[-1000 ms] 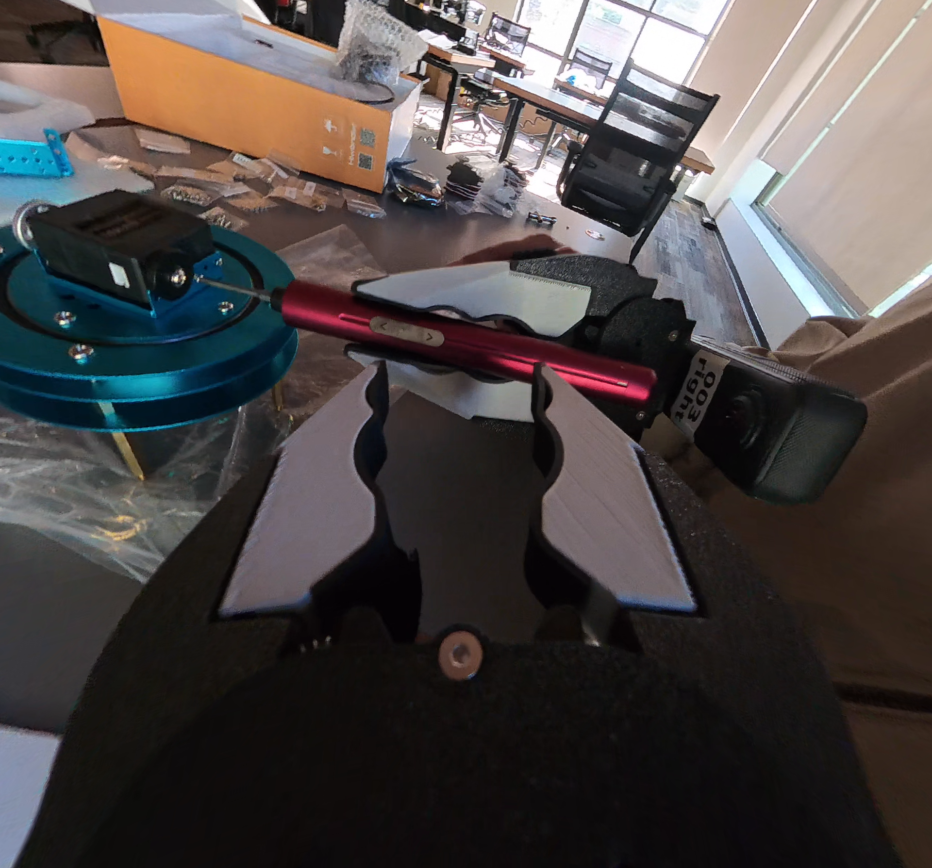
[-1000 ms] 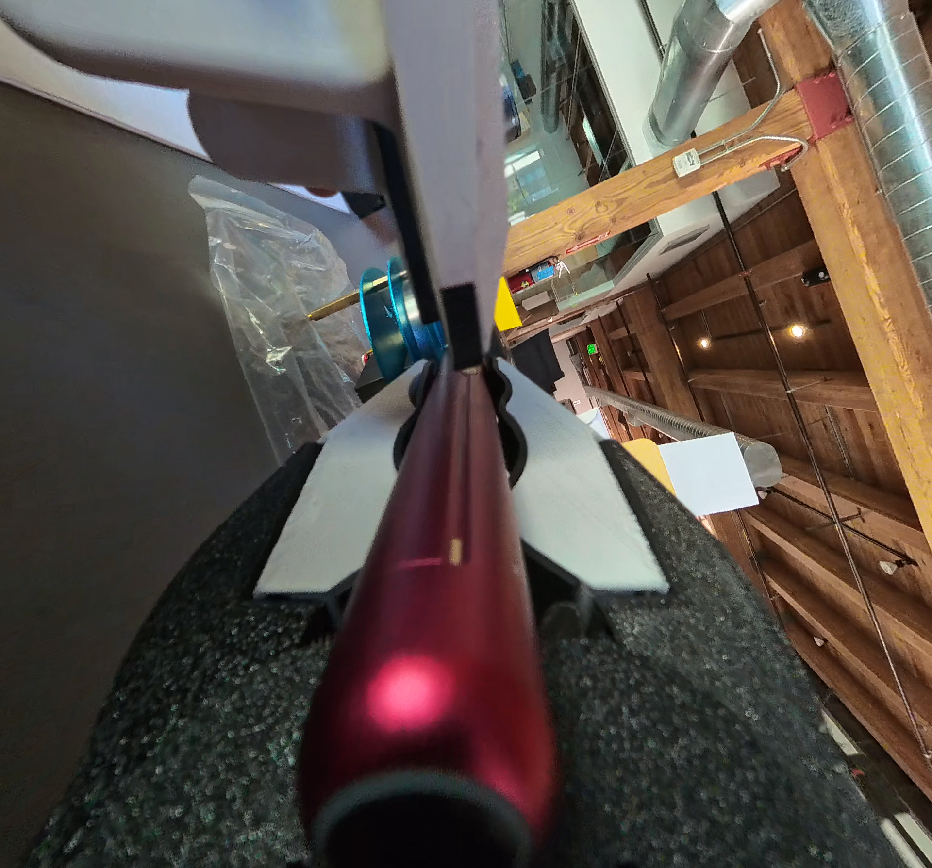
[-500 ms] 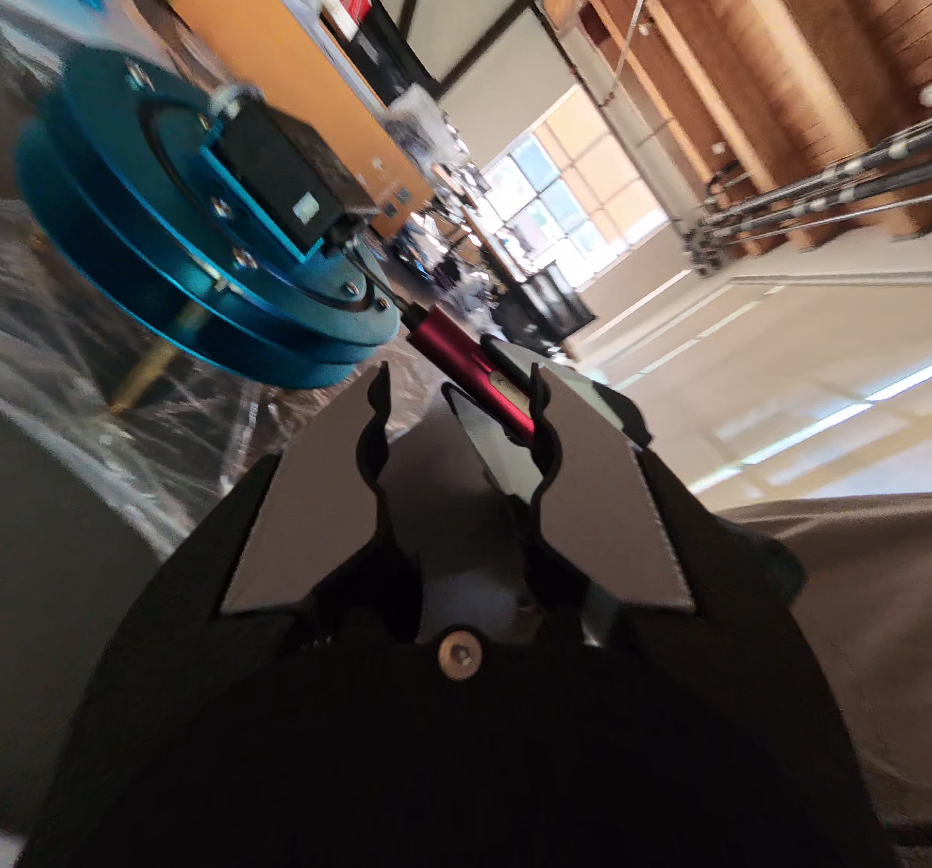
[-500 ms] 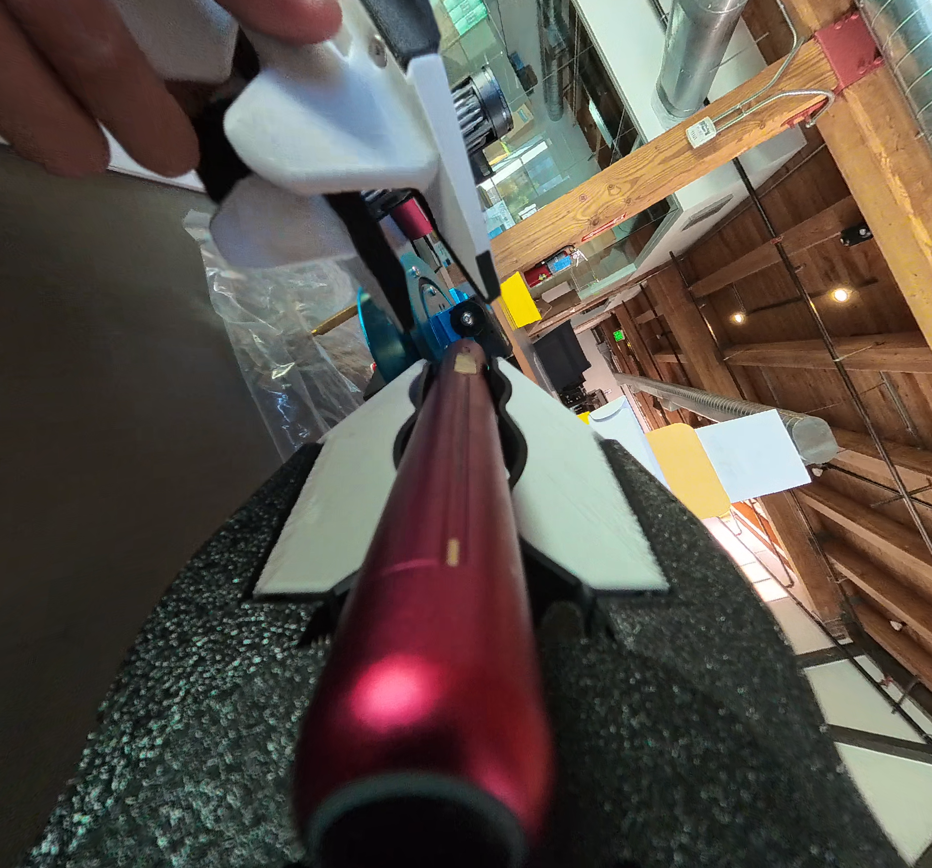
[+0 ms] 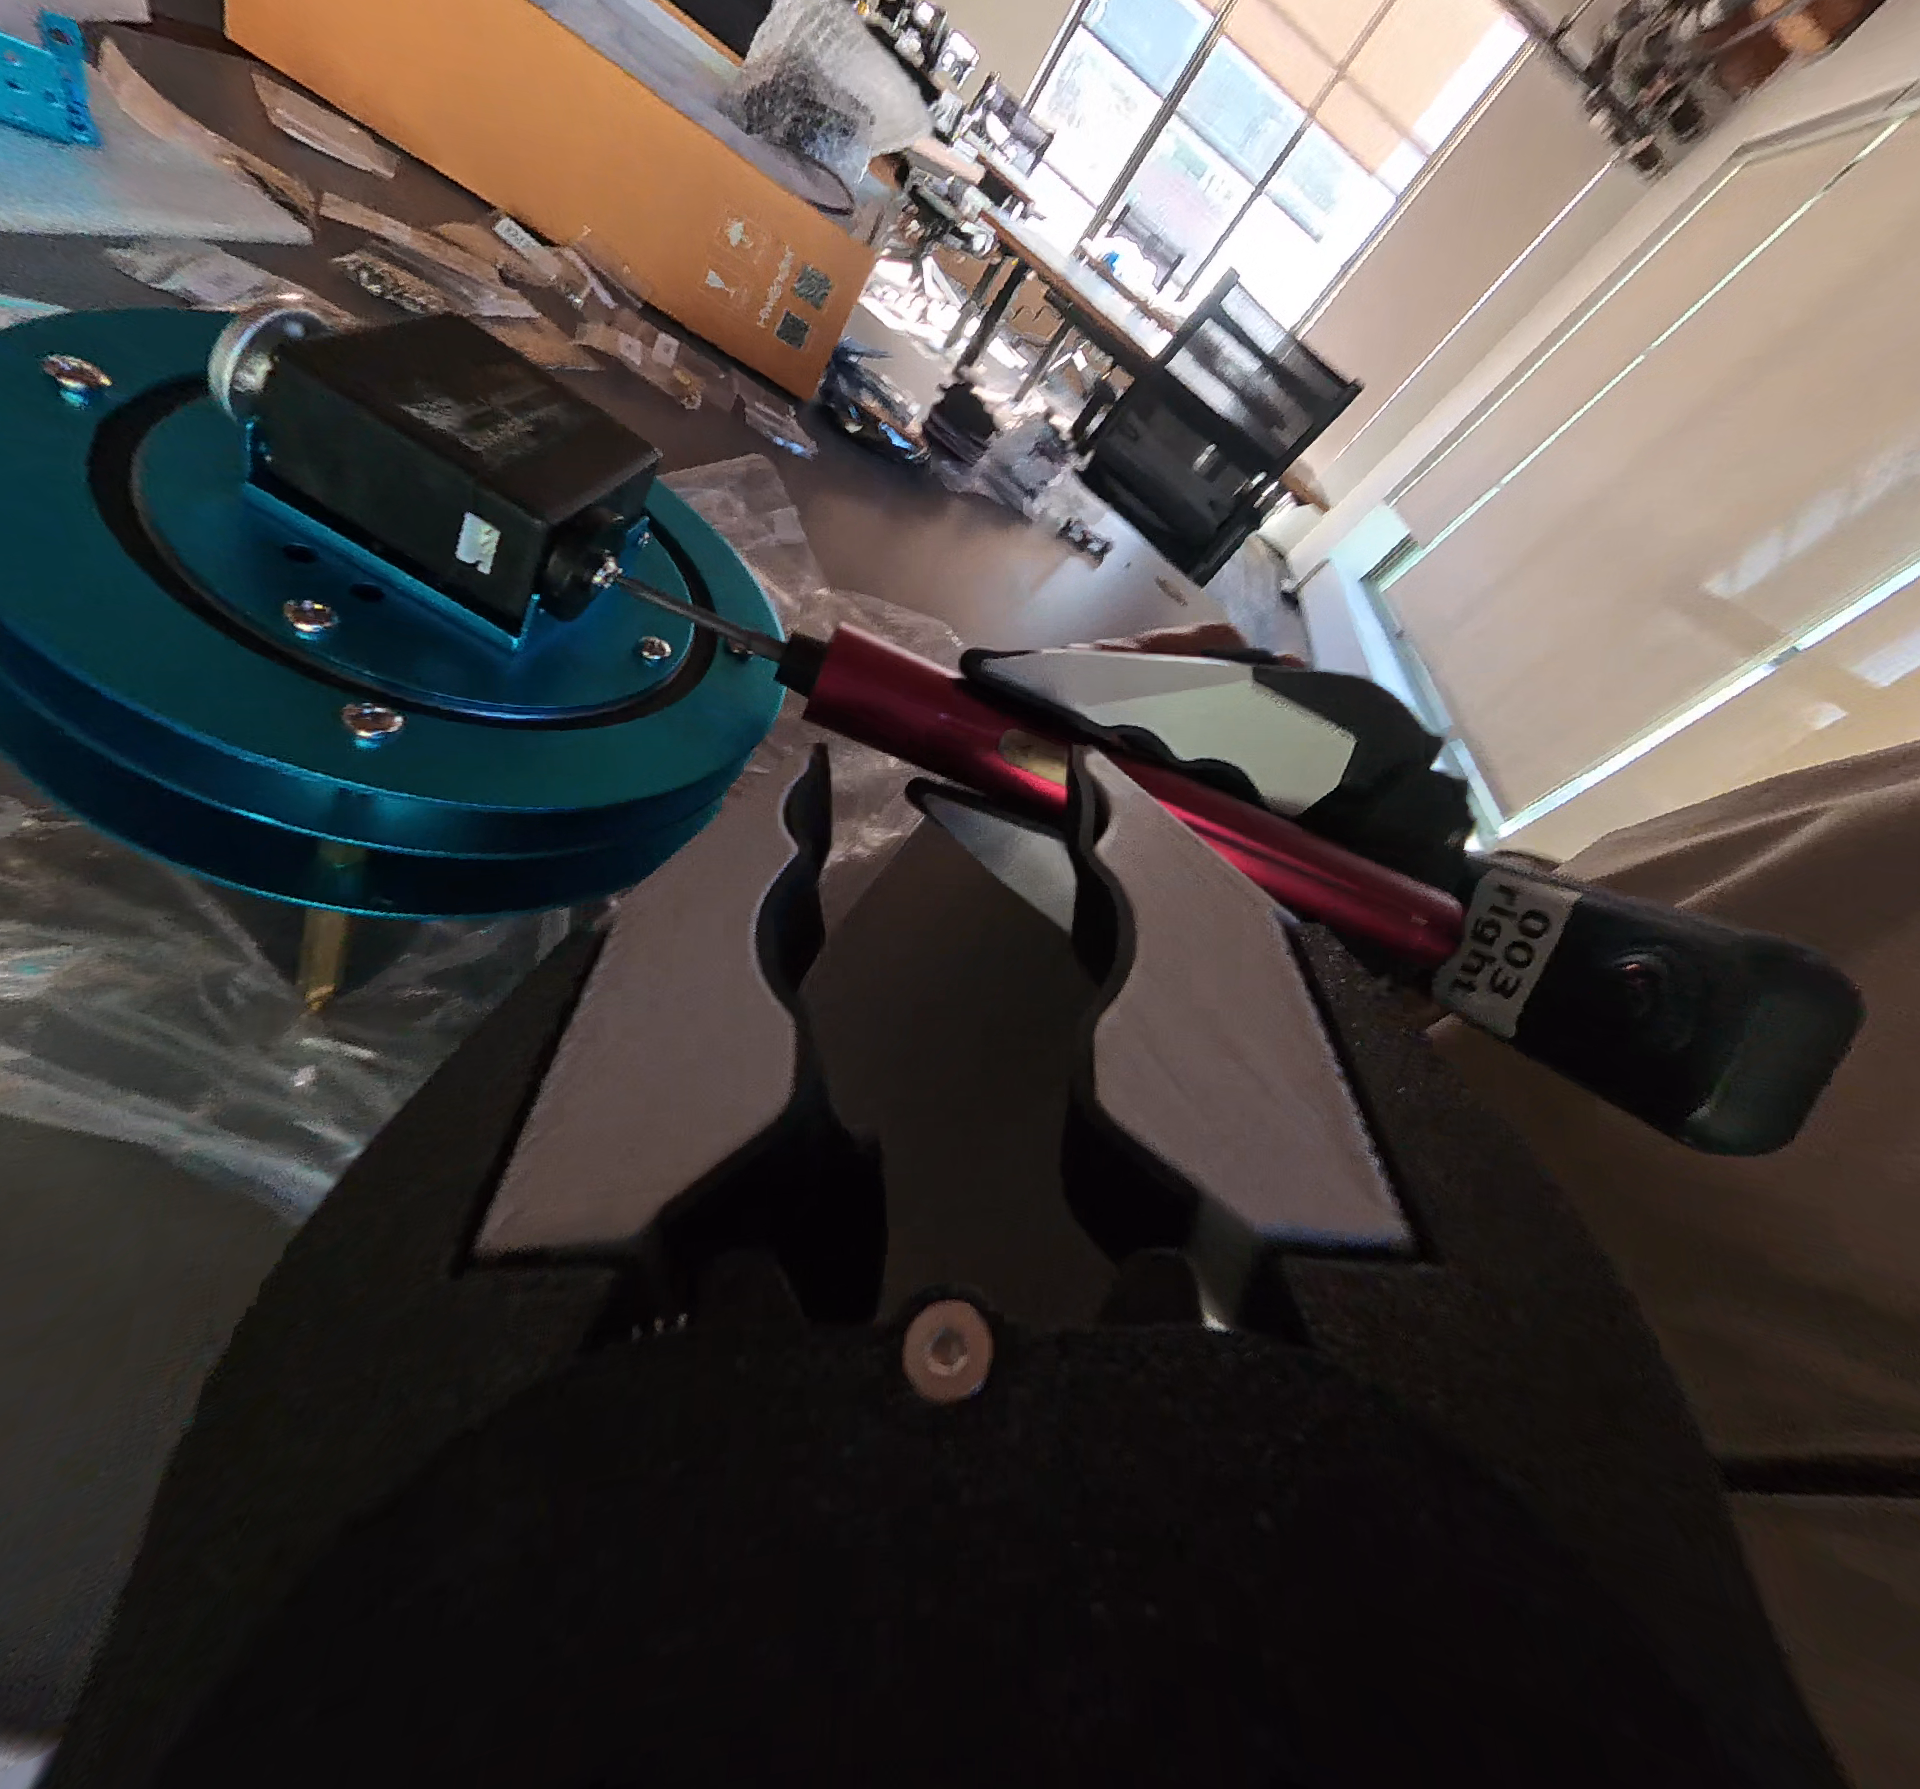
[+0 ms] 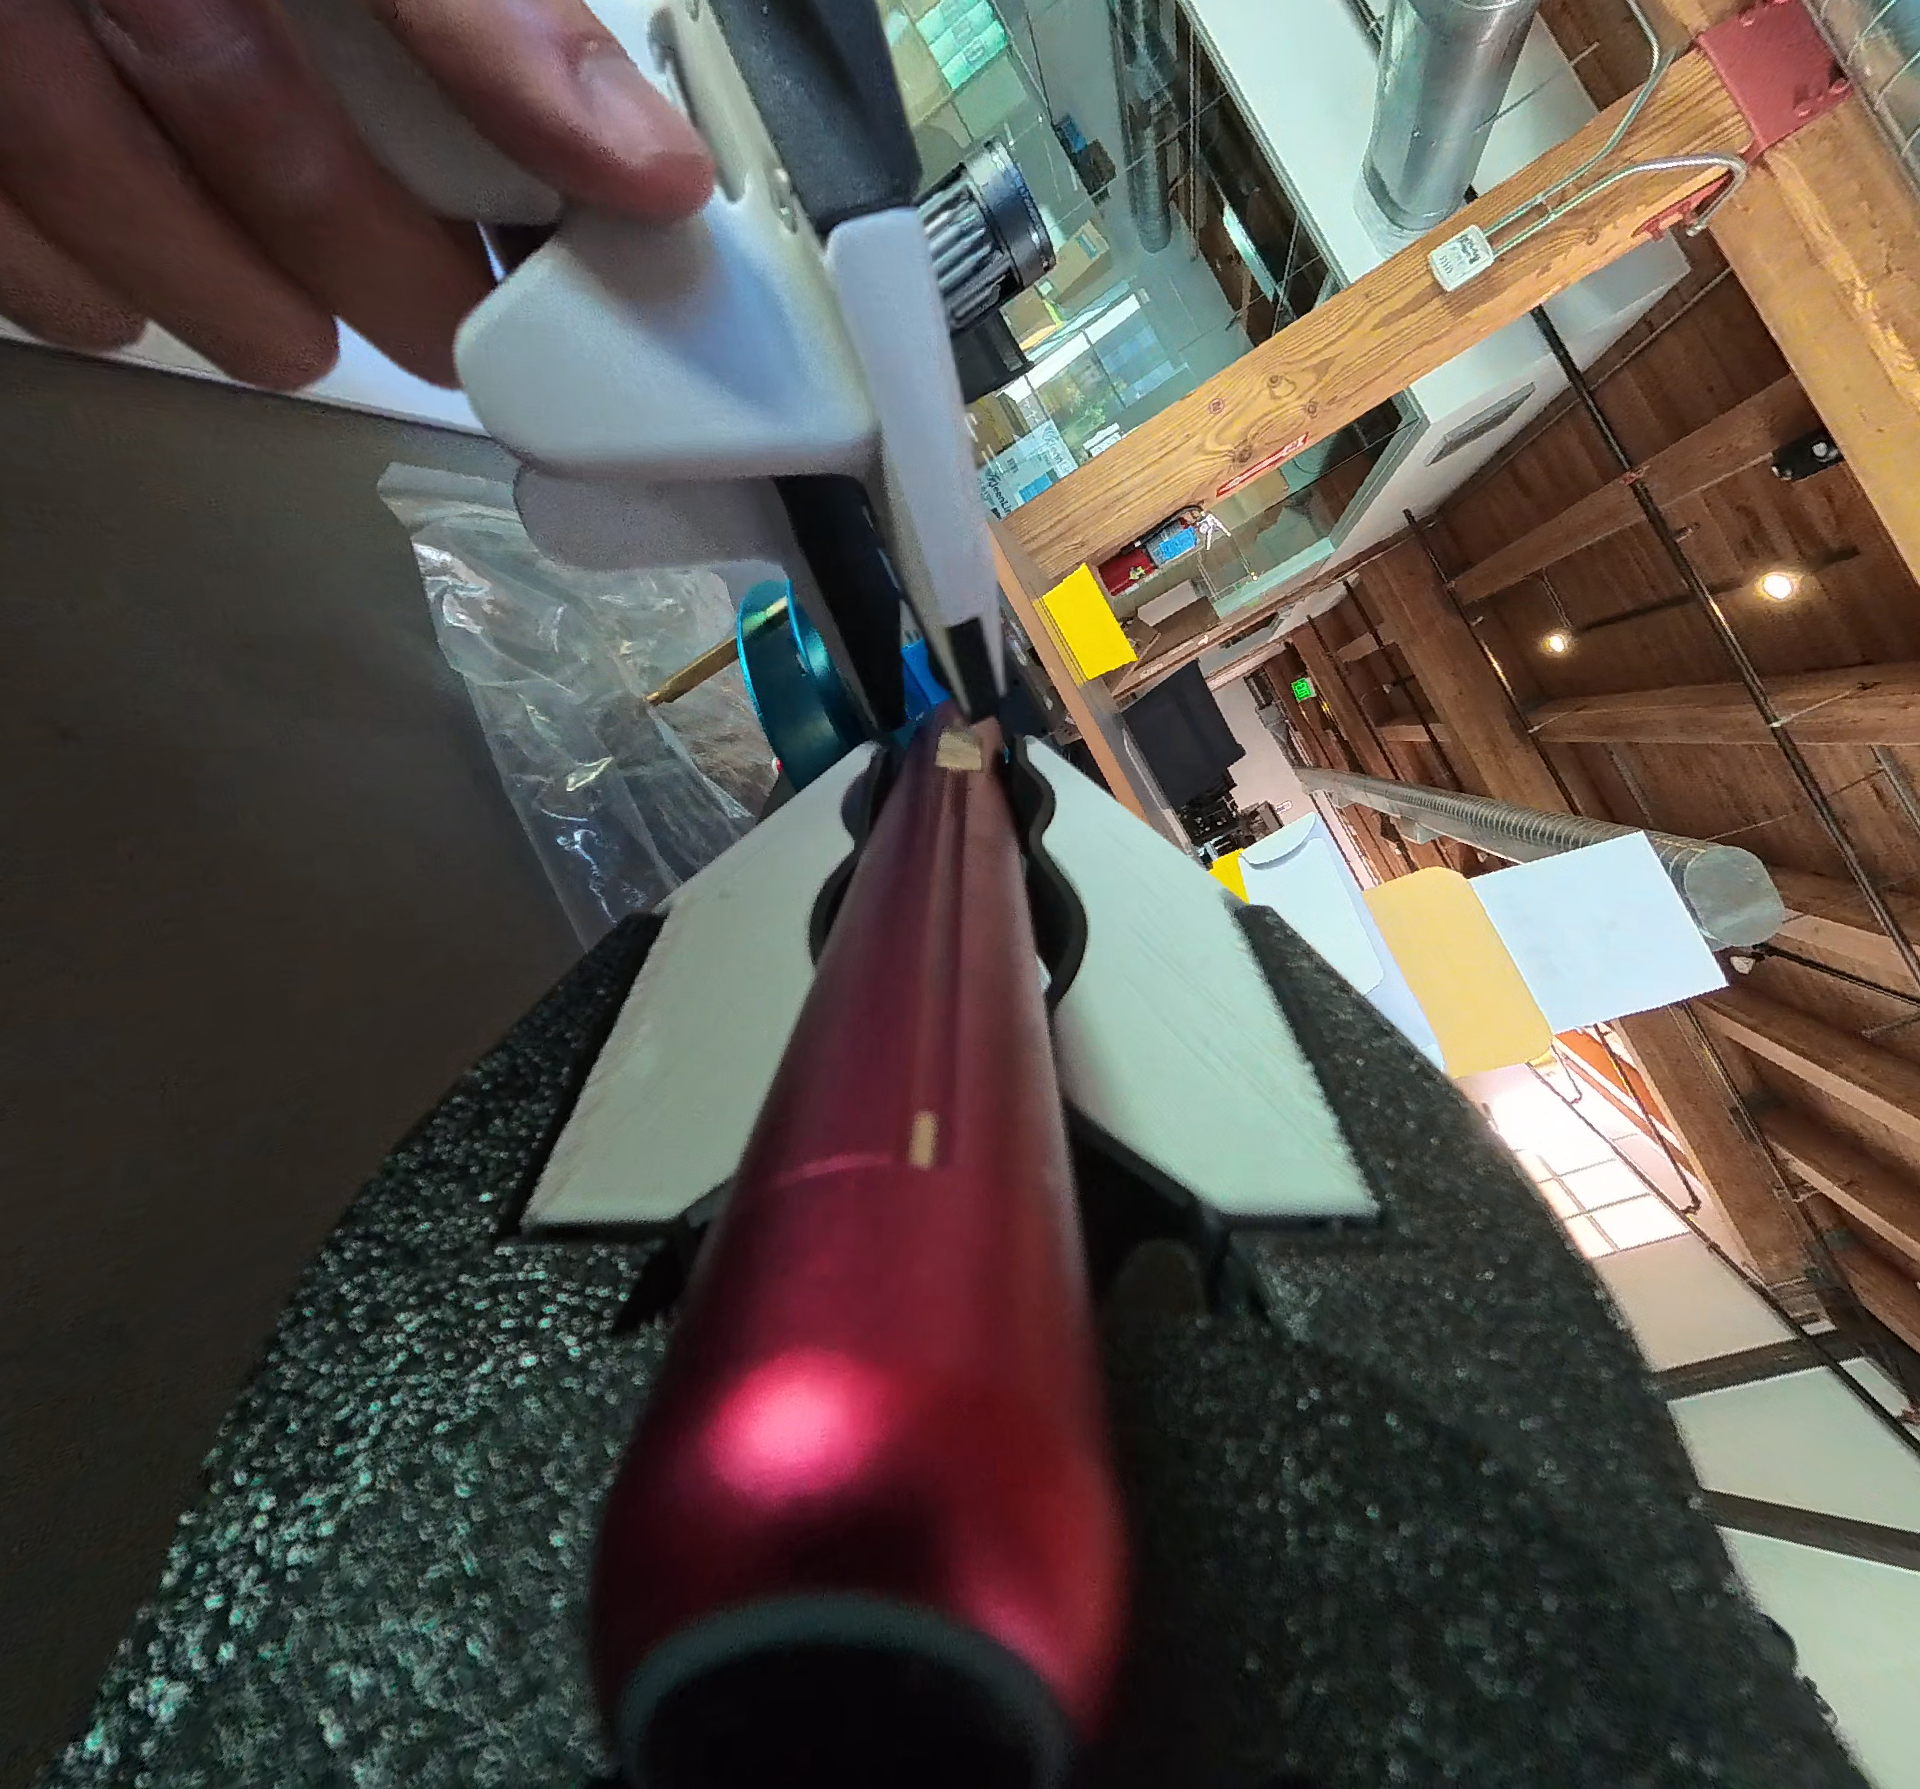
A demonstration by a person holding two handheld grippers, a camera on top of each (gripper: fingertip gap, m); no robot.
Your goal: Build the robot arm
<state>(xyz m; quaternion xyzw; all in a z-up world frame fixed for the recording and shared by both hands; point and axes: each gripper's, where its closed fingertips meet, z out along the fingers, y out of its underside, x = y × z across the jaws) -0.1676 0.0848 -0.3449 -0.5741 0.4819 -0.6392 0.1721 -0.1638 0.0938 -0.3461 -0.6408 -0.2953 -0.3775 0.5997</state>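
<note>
My right gripper [image 6: 951, 765] is shut on a red electric screwdriver [image 6: 904, 1220], which lies along its fingers. In the left wrist view the screwdriver [image 5: 914, 711] points left, held by the right gripper [image 5: 948, 731]. Its thin bit meets a screw on the end of a black servo block [image 5: 447, 461], which is mounted on a blue round metal base [image 5: 364, 783]. My left gripper [image 5: 951, 783] is open and empty, its right fingertip just in front of the screwdriver's button. In the right wrist view the left gripper [image 6: 935, 679] hangs over the screwdriver's front; I cannot tell whether it touches.
An orange cardboard box [image 5: 520, 108] stands at the back of the dark table [image 6: 208, 804]. Small parts bags [image 5: 364, 222] lie before it. Clear plastic wrap [image 5: 156, 960] lies under the blue base. A black chair [image 5: 1216, 430] is beyond. A person's hand [image 6: 260, 129] holds the left gripper. My two grippers' fingertips are within a few centimetres of each other. The left tips stand about 7 cm off the black servo block [image 5: 447, 461].
The left gripper swung and tilted sharply, then levelled, ending closer to the screwdriver with its right finger by the button. The screwdriver bit stays at the servo's end.
</note>
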